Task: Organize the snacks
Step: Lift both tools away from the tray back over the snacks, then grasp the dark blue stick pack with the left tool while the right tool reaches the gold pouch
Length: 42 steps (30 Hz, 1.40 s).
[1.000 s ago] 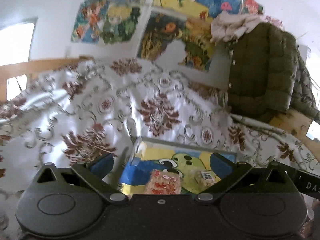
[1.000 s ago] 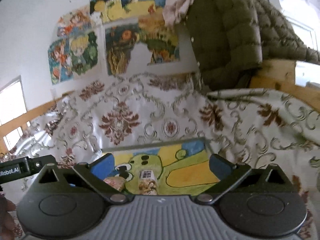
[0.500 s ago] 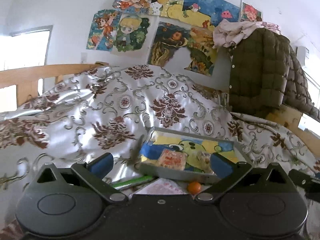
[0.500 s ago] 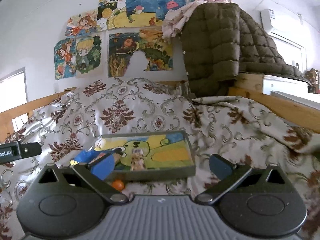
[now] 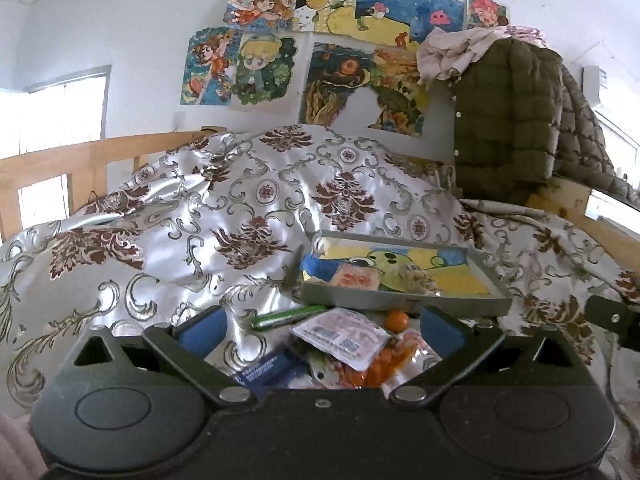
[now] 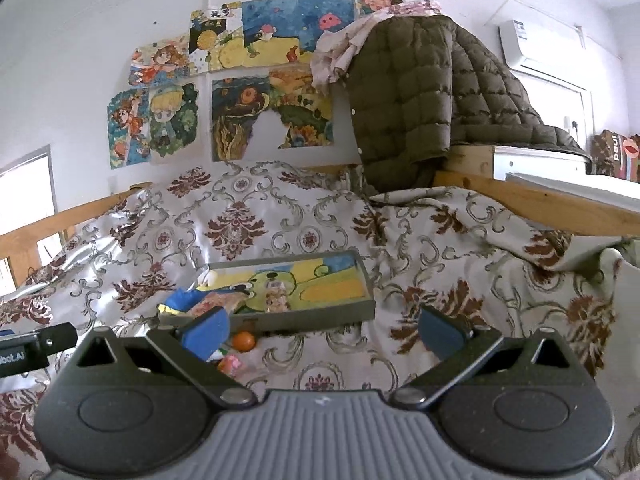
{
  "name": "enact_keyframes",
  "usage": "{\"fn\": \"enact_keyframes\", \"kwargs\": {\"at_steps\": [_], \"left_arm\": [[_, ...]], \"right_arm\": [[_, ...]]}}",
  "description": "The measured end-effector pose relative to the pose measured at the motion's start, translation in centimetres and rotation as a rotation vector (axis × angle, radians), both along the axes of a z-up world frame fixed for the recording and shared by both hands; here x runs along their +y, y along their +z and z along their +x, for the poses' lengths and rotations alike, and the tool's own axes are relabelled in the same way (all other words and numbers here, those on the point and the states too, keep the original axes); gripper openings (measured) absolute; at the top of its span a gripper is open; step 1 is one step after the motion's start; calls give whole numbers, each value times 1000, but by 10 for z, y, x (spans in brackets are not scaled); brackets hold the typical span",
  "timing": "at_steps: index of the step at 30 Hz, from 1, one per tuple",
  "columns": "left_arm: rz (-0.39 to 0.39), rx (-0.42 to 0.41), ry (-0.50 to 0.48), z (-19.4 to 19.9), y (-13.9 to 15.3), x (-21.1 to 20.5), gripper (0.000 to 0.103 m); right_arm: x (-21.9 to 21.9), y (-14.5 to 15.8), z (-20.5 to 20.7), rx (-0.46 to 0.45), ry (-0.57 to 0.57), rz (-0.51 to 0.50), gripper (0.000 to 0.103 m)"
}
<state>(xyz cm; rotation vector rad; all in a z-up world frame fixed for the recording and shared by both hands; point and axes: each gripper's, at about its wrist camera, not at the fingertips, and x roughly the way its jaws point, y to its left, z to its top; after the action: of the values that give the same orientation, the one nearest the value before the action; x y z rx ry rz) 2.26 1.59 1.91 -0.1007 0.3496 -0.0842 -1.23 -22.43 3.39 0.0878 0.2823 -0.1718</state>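
A grey tray (image 5: pixel 404 303) (image 6: pixel 304 317) with a cartoon picture inside lies on the patterned bedspread. It holds a blue packet (image 5: pixel 320 268), a pink snack packet (image 5: pixel 356 278) and a small clear packet (image 5: pixel 418 278) (image 6: pixel 274 294). Loose snacks lie in front of it: a white packet (image 5: pixel 342 338), a green stick (image 5: pixel 288 315), a dark blue packet (image 5: pixel 264 372), orange-red packets (image 5: pixel 384 364) and a small orange ball (image 5: pixel 397 320) (image 6: pixel 244 341). My left gripper (image 5: pixel 320 328) is open and empty above the loose pile. My right gripper (image 6: pixel 324 328) is open and empty before the tray.
The silver and maroon bedspread (image 5: pixel 248 216) covers the bed, with a wooden rail (image 5: pixel 80 152) at the left and another (image 6: pixel 540 200) at the right. A quilted olive jacket (image 6: pixel 420 104) hangs at the back wall under posters.
Both grippers have pulled back and up from the tray. The tray now sits farther off, and the loose snacks in front of it have come into view.
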Motion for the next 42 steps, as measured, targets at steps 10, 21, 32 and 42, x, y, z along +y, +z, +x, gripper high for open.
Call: {"fn": "enact_keyframes", "kwargs": {"at_steps": [10,21,32,42], "left_arm": [[97,22,79,-31,-2,-1,102],[148,153,190,-19,-12,4,102],[149,223,212,-6,-17,7,102],[134,271,213,3,-17,11,102]], "right_arm": [[15,-2,-21,-9,27,-27,103],[17,-17,-6,127,54,43,103],[26,-30,10,212,95,72,103],[32,-33,17,237,140,69,103]]}}
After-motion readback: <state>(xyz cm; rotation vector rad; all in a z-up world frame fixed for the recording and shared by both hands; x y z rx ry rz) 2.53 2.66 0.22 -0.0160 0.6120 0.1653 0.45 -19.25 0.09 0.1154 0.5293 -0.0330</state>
